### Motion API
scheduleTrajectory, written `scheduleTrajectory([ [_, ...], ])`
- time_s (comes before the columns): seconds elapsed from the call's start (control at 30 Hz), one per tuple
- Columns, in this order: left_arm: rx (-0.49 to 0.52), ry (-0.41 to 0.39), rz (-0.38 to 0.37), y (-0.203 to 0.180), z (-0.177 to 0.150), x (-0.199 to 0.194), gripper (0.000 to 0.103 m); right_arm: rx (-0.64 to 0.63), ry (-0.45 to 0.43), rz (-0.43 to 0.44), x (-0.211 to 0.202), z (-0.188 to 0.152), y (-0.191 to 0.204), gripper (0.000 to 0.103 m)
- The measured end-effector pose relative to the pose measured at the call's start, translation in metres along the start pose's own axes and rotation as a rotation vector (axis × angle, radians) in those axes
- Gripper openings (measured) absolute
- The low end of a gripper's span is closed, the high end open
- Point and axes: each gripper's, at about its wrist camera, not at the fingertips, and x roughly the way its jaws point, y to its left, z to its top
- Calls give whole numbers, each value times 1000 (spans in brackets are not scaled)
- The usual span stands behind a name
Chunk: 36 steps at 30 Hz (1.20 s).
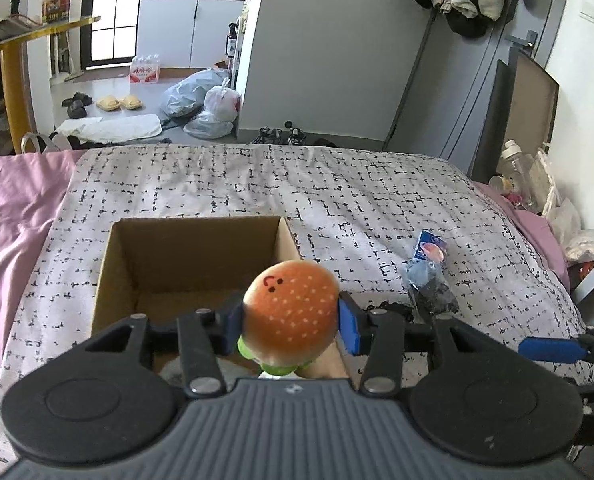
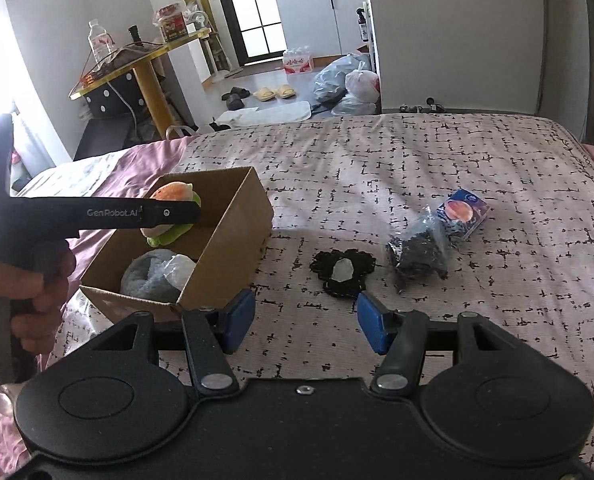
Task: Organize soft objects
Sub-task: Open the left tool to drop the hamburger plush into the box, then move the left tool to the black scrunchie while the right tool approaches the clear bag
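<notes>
1. The left gripper (image 1: pixel 291 322) is squeezing a burger plush toy (image 1: pixel 293 312) between its two blue pads (image 1: pixel 351 330). This sits in the lower middle of the left wrist view.
2. The toy has an orange bun with white dots, a tiny face and a green frill under it.
3. In the right wrist view, the toy (image 2: pixel 175 208) is held up over the open cardboard box (image 2: pixel 233 248), at the middle left of the frame. It is not resting on the box floor.
4. Inside the box, near its front end, lies a fluffy blue-grey soft thing (image 2: pixel 149 276) with a bit of clear plastic on it.
5. The right gripper (image 2: pixel 305 322) is loose, with its fingers spread apart and nothing between them. It is low in the frame, above the bed cover (image 2: pixel 457 152).
6. Just past its fingers lies a flat black lacy thing (image 2: pixel 343 274) with a pale lump on top.
7. To the right of that is a clear bag of dark stuff (image 2: pixel 433 242) with a blue label, lying on the bed.
</notes>
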Motion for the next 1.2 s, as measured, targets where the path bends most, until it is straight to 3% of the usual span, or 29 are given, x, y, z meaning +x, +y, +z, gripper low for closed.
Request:
scheduleTrajectory([
  [0.2,-43,2,-4,4,0,3,52,7,-3,4,0,-1,-1,57],
  [0.37,-52,-22,41,6,0,-3,68,10,-5,12,2,0,0,57],
  [0.9,-49,24,105,22,-12,-33,69,60,-15,34,-4,-7,-9,58],
  [1.0,-43,28,112,17,-14,-40,70,57,-30,29,-9,-5,-12,62],
  [1.07,-53,47,101,13,-14,-44,78,58,-39,25,-13,-5,-15,66],
  [1.2,-49,63,109,1,-18,-53,79,60,-60,24,-21,-4,-20,72],
])
